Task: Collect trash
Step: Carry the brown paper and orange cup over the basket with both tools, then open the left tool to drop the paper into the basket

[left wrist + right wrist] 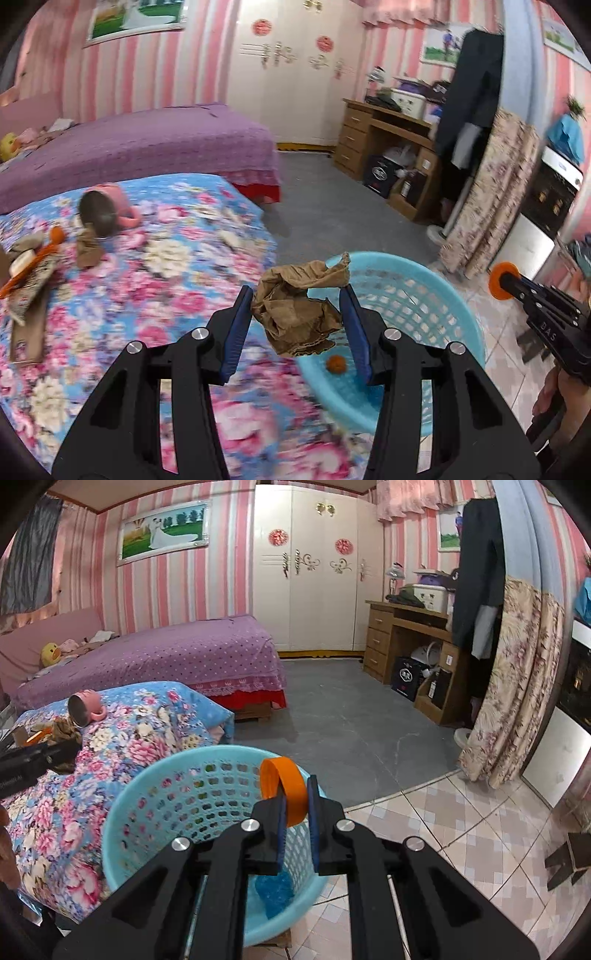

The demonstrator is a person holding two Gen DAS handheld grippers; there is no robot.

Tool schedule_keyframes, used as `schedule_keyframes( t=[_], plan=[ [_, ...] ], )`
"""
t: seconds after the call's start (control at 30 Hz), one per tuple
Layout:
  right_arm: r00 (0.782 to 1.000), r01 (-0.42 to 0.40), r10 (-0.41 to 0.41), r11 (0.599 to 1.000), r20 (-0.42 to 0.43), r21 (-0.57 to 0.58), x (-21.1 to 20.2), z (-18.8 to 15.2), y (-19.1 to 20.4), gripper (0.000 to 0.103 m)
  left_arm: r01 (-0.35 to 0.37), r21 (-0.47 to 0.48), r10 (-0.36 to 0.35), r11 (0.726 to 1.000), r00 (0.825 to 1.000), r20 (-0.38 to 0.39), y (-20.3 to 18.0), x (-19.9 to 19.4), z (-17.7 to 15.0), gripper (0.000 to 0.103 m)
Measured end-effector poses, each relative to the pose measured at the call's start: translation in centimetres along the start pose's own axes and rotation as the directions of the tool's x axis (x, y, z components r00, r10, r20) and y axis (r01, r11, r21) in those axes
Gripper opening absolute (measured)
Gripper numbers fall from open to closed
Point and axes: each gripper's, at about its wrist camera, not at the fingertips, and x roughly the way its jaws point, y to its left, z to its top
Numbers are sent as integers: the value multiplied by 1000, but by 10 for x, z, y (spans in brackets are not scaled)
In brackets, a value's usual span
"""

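Basket (436, 295) right of the bed (155, 280), ball (336, 364) inside.

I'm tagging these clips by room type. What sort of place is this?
Most likely a home bedroom: a bed with a purple spread, a tall white wardrobe behind it, and a wooden desk against the pink striped wall. A blue basket stands beside a flowered cover.

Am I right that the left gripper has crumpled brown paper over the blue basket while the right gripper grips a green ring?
Not quite: the ring is orange, as the right wrist view shows. The rest holds: crumpled brown paper sits between the left gripper fingers over the blue basket.
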Motion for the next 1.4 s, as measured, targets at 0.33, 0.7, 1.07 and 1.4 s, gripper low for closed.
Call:
schedule_keyframes(
  t=[0.33, 0.7, 1.07, 1.4],
  plan=[
    [1000, 6, -6, 999, -21, 34, 13, -15, -11, 10, 34, 101, -35, 994, 999, 6, -41, 29, -1, 51],
    [1000, 6, -7, 999, 24, 51, 14, -14, 1, 10, -64, 47, 61, 997, 996, 72, -10, 20, 6, 93],
    [999, -13, 11, 998, 33, 60, 32, -17, 24, 10, -135, -14, 136, 991, 986, 96, 23, 3, 3, 95],
    [999, -24, 24, 1000, 33, 18, 44, -3, 56, 14, -178, -50, 183, 983, 976, 116, 55, -17, 9, 95]
  ],
)
